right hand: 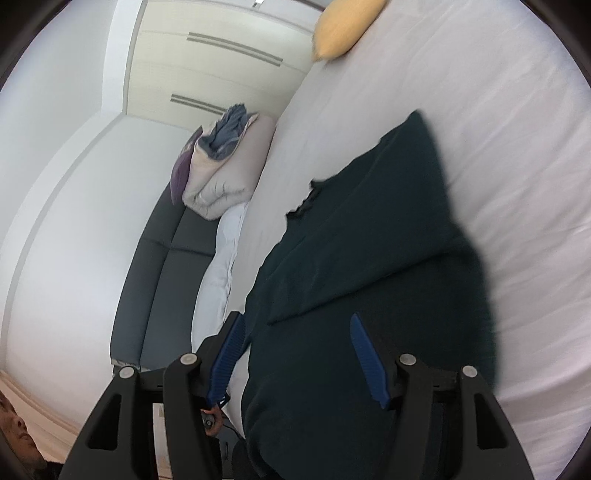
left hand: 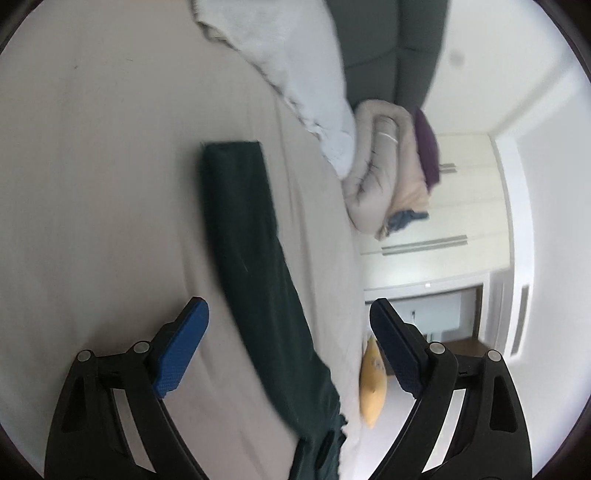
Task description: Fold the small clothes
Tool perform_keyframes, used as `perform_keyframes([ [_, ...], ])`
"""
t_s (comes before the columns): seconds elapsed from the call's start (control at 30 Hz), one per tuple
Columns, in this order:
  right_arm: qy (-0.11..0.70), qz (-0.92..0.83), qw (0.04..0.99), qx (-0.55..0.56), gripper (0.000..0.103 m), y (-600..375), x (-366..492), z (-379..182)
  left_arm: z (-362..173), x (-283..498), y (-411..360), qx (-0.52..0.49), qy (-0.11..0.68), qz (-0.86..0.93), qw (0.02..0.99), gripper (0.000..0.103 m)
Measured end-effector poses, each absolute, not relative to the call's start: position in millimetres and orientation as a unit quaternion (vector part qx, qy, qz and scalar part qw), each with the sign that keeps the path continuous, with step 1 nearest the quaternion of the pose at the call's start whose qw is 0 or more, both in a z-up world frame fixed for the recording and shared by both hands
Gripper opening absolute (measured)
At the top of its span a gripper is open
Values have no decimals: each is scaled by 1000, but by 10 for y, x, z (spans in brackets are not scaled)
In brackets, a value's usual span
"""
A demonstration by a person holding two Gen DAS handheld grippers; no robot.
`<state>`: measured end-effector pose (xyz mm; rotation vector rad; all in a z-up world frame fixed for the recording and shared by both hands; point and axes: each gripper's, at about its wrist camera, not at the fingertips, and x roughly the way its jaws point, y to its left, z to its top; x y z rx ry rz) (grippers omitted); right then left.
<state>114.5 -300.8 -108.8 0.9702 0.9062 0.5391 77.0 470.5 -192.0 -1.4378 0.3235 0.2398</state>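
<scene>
A dark green garment [left hand: 255, 258] lies on the pale bed sheet [left hand: 92, 184], folded into a long narrow strip. My left gripper [left hand: 288, 314] is open above its near end, blue pads spread either side, holding nothing. In the right wrist view the same garment [right hand: 369, 258] lies in folded layers on the sheet [right hand: 498, 129]. My right gripper [right hand: 295, 325] is open over the garment's near part, with one blue pad [right hand: 369, 362] above the cloth and the other at its left edge. I cannot tell whether the pads touch the cloth.
A rolled beige duvet [left hand: 384, 177] with purple and blue cloth lies at the bed's head, also in the right wrist view [right hand: 225, 173]. A white blanket [left hand: 295, 74] lies beside it. A yellow pillow [right hand: 343, 29] sits at the bed edge. A dark headboard [right hand: 159, 266] and wardrobe doors [right hand: 221, 74] stand beyond.
</scene>
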Motion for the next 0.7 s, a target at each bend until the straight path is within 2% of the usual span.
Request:
perform_keyframes([
  [0.27, 430, 270, 754, 418, 64, -2582, 1145, -943, -2055, 1038, 5010, -681, 148, 139, 704, 88],
  [0.33, 430, 271, 753, 417, 64, -2557, 1125, -927, -2080, 1110, 5074, -685, 145, 147, 699, 76],
  [0.37, 431, 272, 754, 416, 64, -2560, 1111, -922, -2108, 1127, 5100, -688, 145, 148, 696, 59],
  [0.4, 430, 272, 754, 415, 64, -2550, 1103, -915, -2158, 1135, 5128, -693, 147, 150, 690, 35],
  [0.5, 429, 274, 754, 415, 64, -2528, 1086, -899, -2363, 1114, 5208, -710, 151, 155, 670, 8],
  [0.57, 428, 273, 756, 413, 64, -2497, 1098, -892, -2353, 1132, 5211, -696, 156, 160, 683, 7],
  [0.7, 426, 272, 757, 414, 64, -2471, 1125, -896, -1966, 1360, 5019, -616, 180, 154, 751, 7],
])
